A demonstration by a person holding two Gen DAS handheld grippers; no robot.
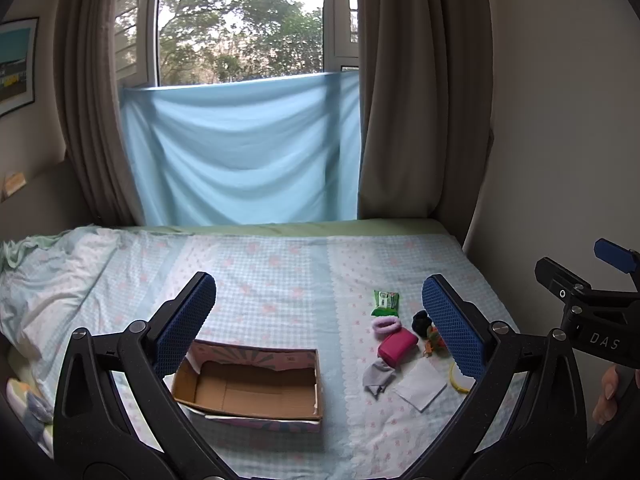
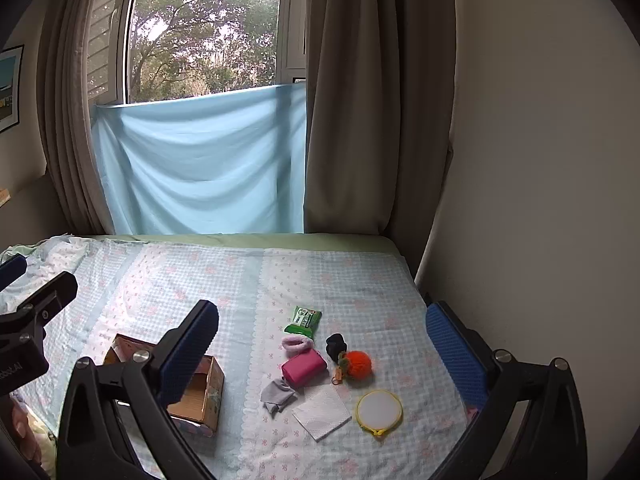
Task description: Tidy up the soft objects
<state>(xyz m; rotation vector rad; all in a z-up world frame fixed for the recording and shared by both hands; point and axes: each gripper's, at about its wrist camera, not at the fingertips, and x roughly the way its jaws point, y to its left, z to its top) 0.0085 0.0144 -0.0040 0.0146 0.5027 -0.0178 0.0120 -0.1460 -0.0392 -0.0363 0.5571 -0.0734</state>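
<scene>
An open, empty cardboard box lies on the bed; it also shows in the right wrist view. To its right lie a green wipes pack, a pink scrunchie, a pink pouch, a black soft ball, an orange pompom, a grey cloth, a white tissue and a round yellow-rimmed pad. My left gripper is open and empty above the box. My right gripper is open and empty above the pile.
The checked bedsheet covers the bed. A wall runs along the right edge. A blue cloth and brown curtains hang at the window behind. Crumpled bedding lies at the far left.
</scene>
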